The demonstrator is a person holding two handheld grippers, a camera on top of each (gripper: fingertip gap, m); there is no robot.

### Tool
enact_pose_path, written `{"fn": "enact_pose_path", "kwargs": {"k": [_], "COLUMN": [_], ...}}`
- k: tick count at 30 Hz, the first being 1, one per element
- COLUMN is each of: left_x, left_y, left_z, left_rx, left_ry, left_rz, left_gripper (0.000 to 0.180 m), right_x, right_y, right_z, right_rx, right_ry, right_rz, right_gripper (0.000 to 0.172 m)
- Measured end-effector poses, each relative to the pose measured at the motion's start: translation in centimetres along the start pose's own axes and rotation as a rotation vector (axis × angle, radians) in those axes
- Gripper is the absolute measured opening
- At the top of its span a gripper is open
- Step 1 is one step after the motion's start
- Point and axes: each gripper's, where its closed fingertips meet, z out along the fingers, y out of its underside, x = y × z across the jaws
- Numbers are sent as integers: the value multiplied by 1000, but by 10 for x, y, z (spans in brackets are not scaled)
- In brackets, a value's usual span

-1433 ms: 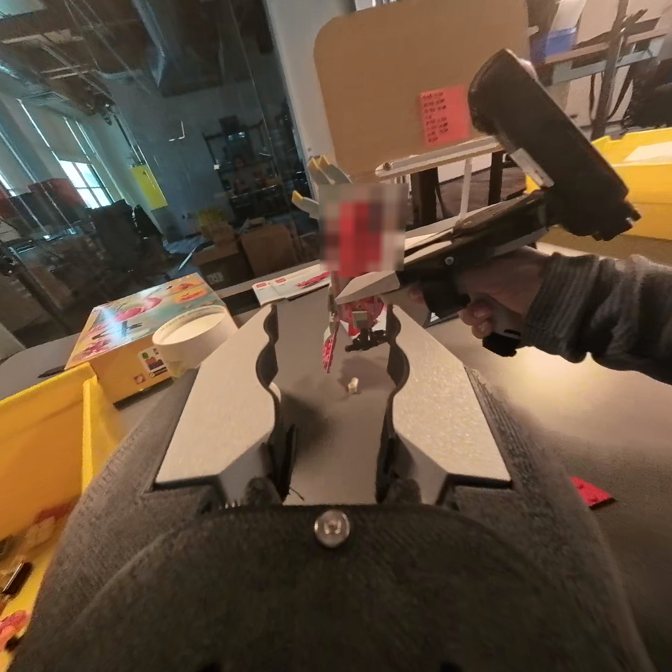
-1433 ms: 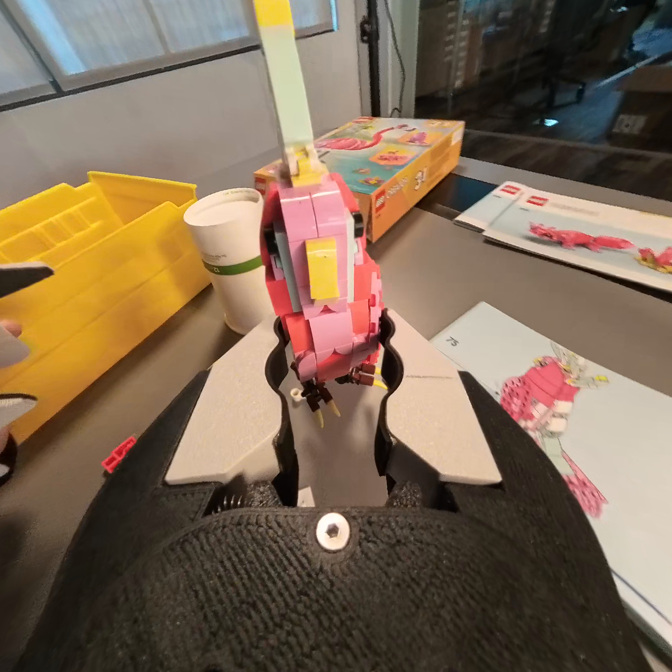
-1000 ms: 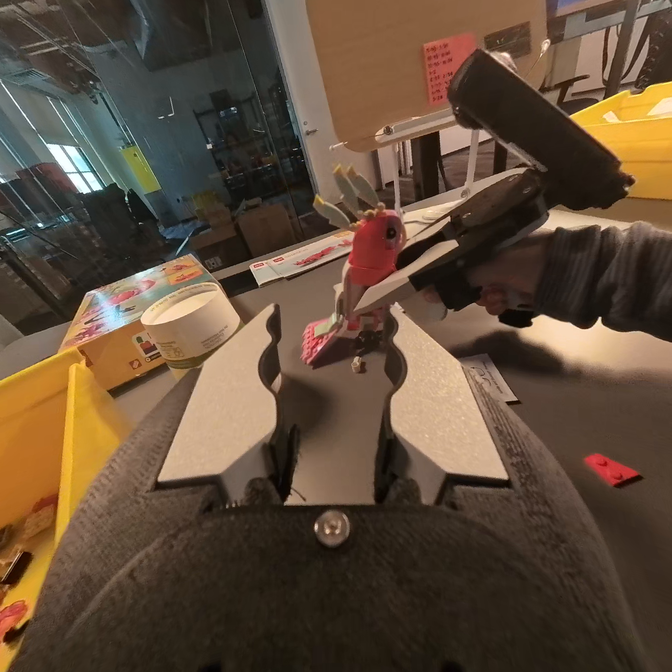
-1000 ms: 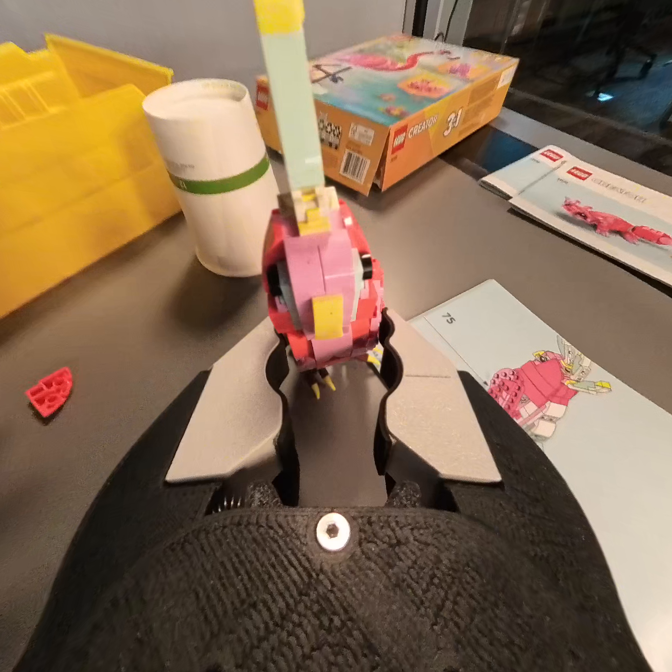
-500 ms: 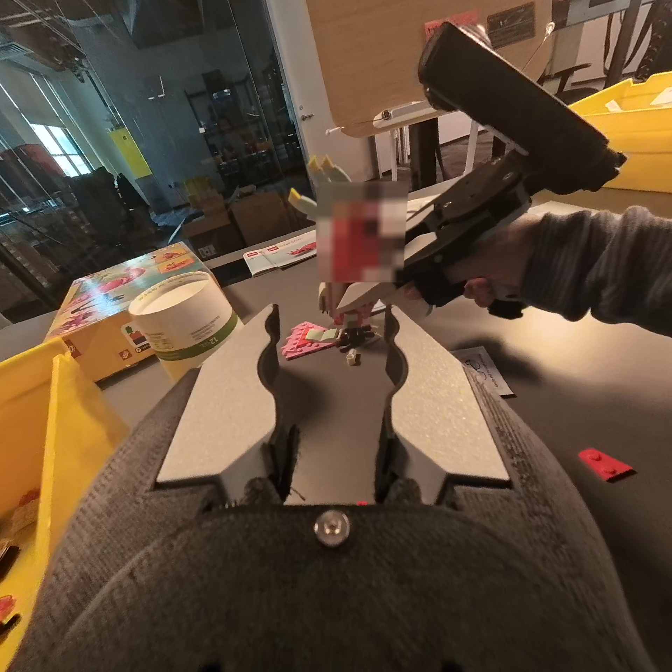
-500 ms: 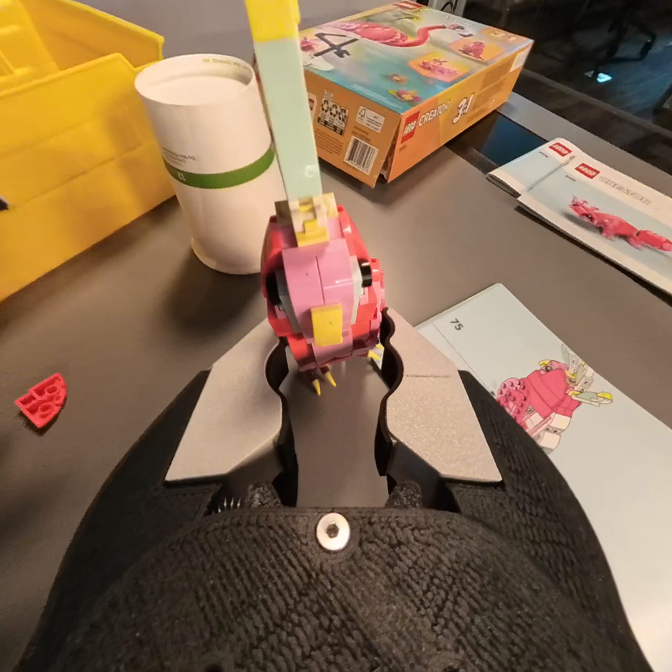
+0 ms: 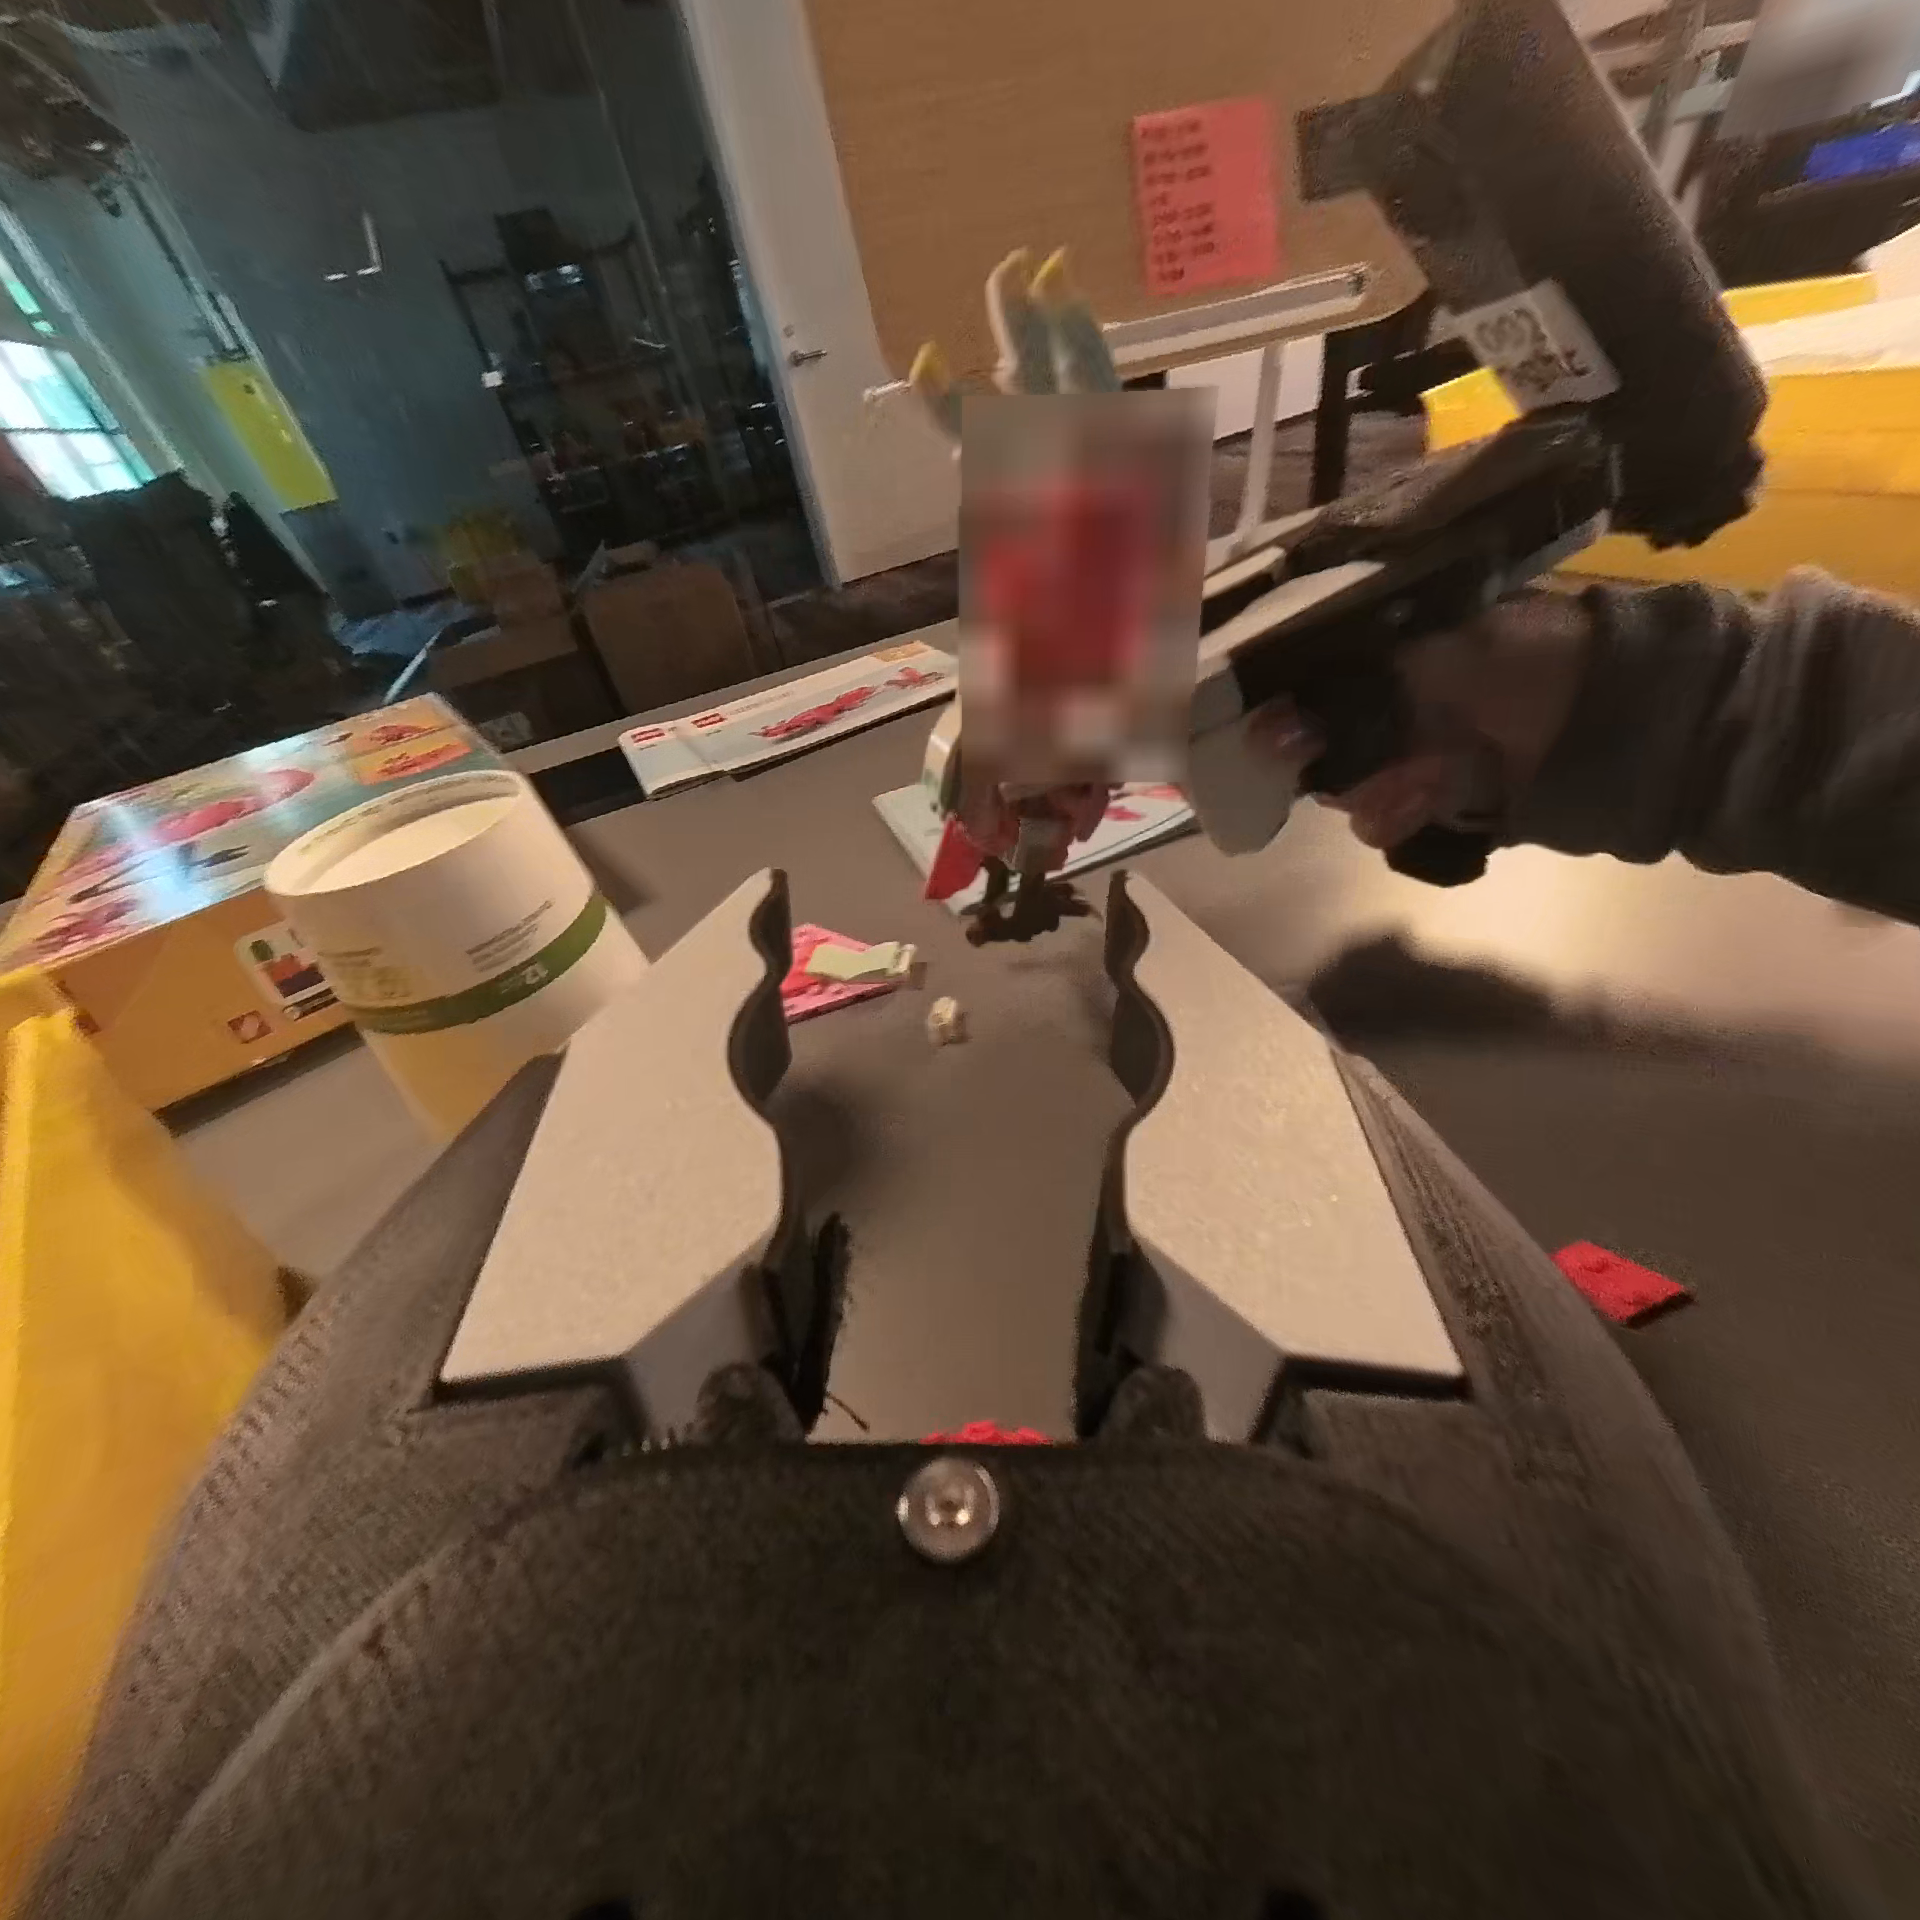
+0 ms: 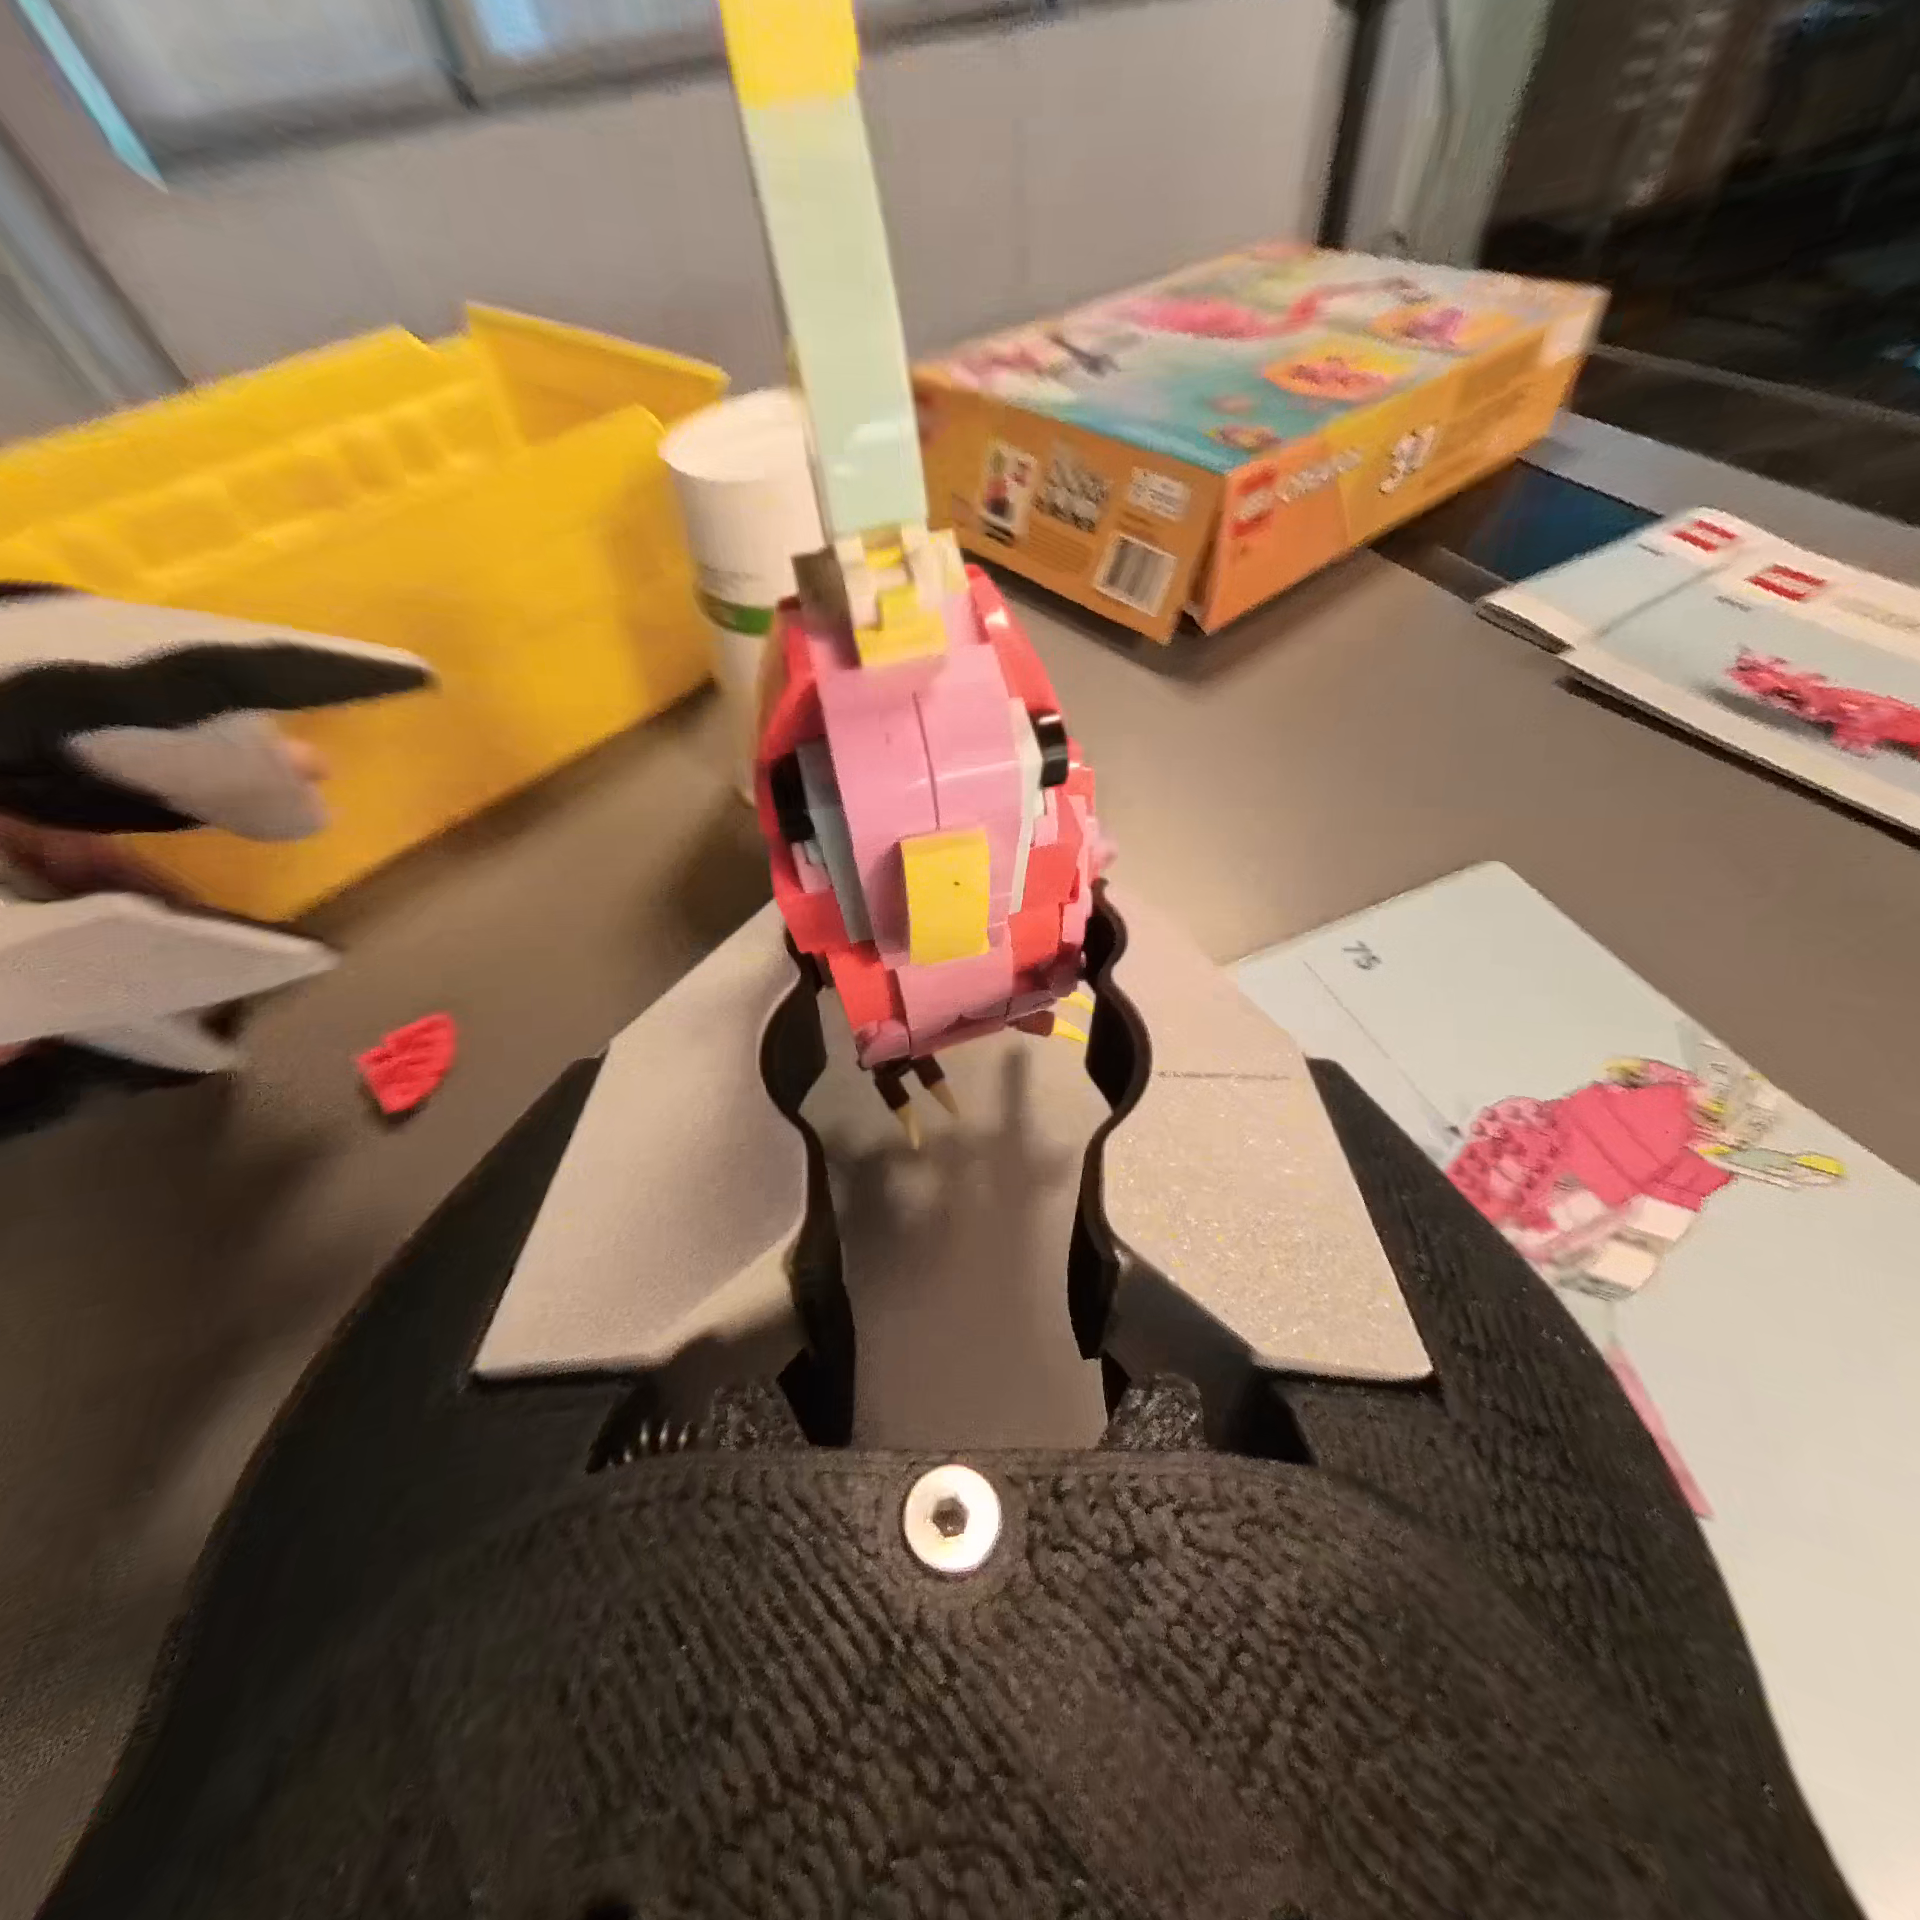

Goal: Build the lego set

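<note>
Right gripper (image 8: 940,997): both pads press the lower flanks of a pink and red brick-built bird (image 8: 920,831), held upright, its pale green crest rising straight above the fingertips. Left gripper (image 7: 940,997): jaws wide apart, nothing between them, over bare table (image 7: 1558,1091). Just beyond its tips lie a small white piece (image 7: 945,1020) and a pink plate piece (image 7: 831,961); further ahead and higher hangs the bird, nearer the right hand
</note>
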Motion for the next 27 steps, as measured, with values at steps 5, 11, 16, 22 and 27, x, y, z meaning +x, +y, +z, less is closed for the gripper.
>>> {"fn": "enact_pose_path", "kwargs": {"k": [5, 11, 16, 22, 27], "left_x": [26, 49, 48, 50, 46], "left_y": [-9, -15, -33, -25, -7], "left_z": [2, 17, 34, 37, 37], "left_rx": [69, 70, 96, 79, -6], "left_ry": [121, 164, 119, 102, 65], "left_rz": [0, -3, -108, -114, -125], "left_gripper": [62, 63, 65, 72, 77], "right_x": [-13, 24, 45, 22, 20], "right_y": [-12, 0, -14, -28, -5], "right_z": [-42, -48, -59, -58, -41], "right_rx": [142, 55, 29, 15, -174], "right_ry": [-193, 117, 613, 778, 776], "right_rz": [124, 149, -385, -954, -1233], "right_gripper": [47, 47, 47, 47, 48]}}
